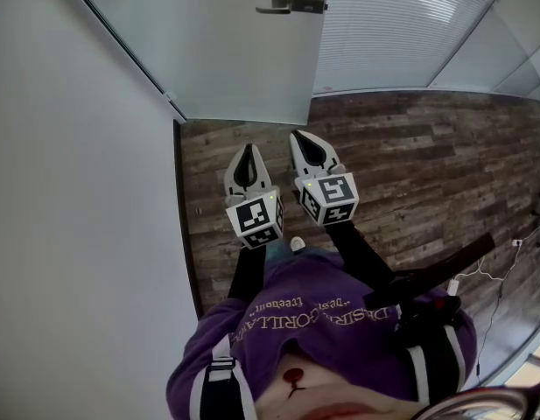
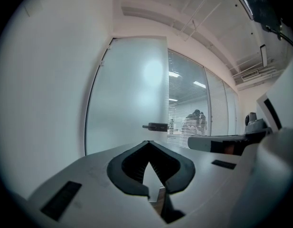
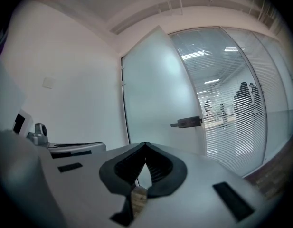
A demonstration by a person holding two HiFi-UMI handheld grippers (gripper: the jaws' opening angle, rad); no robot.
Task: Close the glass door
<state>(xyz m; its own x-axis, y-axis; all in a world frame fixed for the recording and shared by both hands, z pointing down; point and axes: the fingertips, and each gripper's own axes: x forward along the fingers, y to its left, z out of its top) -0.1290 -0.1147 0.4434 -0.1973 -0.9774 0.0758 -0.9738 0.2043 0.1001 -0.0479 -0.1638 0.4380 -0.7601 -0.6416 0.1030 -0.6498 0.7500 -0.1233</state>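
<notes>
Both the left tool (image 1: 248,151) and right tool (image 1: 302,138) were shut, holding nothing, short of the glass door (image 1: 243,51), so I'd have gone for the handle (image 1: 291,5), not the hinge side.

Wood-plank floor (image 1: 410,156), white wall (image 1: 77,191), perhaps blinds (image 1: 401,24)

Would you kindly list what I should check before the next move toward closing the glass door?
1. Glass door shut: not ok, it stands open.
2. Handle in view and unobstructed: ok.
3. Left tool shut and empty: ok.
4. Right tool shut and empty: ok.
5. Tools touching the door: not ok, both hang short of it.
</notes>
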